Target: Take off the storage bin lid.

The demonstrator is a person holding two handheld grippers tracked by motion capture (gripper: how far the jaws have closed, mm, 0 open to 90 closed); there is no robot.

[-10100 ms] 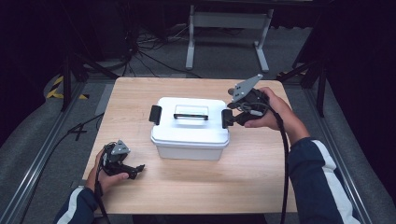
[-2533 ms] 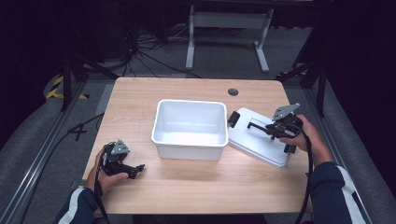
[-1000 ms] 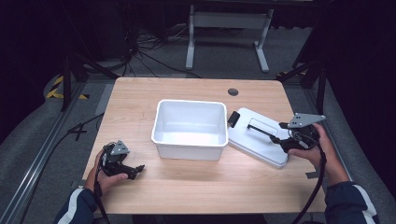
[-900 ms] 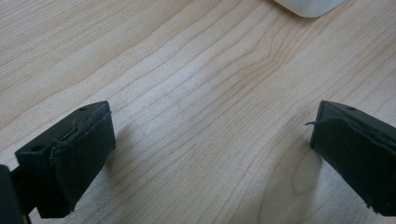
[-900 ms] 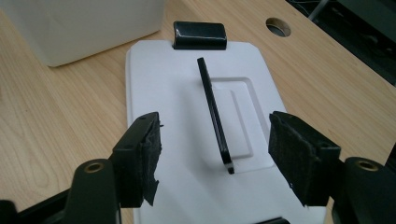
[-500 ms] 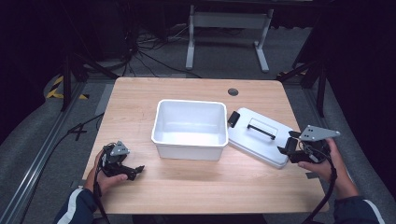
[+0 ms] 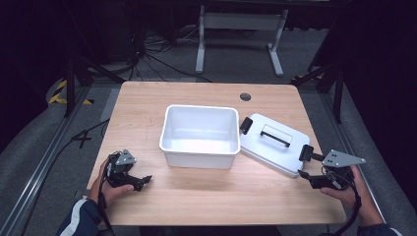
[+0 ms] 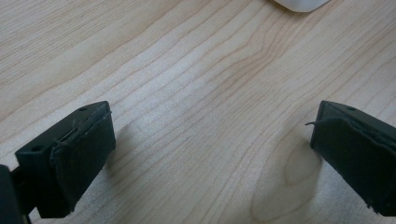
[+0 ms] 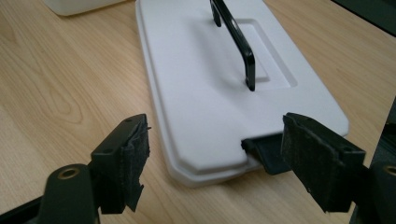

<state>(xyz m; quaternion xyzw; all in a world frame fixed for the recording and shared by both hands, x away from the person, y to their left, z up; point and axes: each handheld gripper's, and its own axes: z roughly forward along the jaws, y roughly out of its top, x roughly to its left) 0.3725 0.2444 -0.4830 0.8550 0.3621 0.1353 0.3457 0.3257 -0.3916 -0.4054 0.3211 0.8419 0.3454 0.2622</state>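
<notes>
An open, empty white box (image 7: 199, 135) stands mid-table. To its right the white lid (image 7: 273, 142) lies flat, with its black handle (image 7: 275, 135) up and a black latch (image 7: 306, 153) at its near end. My right gripper (image 7: 307, 178) is at the front right, just short of that latch. In the right gripper view the jaws (image 9: 219, 140) stand wide, having just been opening. The lid (image 9: 210, 84) and latch (image 9: 264, 151) lie ahead of them, untouched. My left gripper (image 7: 140, 182) rests at the front left, open over bare wood (image 8: 215, 140).
The wooden table (image 7: 147, 98) has a round cable hole (image 7: 245, 97) near its far edge. Beyond it stand a metal frame (image 7: 241, 22) and floor cables (image 7: 157, 49). A corner of the box (image 8: 301, 3) shows far off in the left gripper view.
The lid, once on the box, now lies on the table at right. My right gripper has let it go and drawn back towards the front right edge, jaws wider. The left hand stayed put.
</notes>
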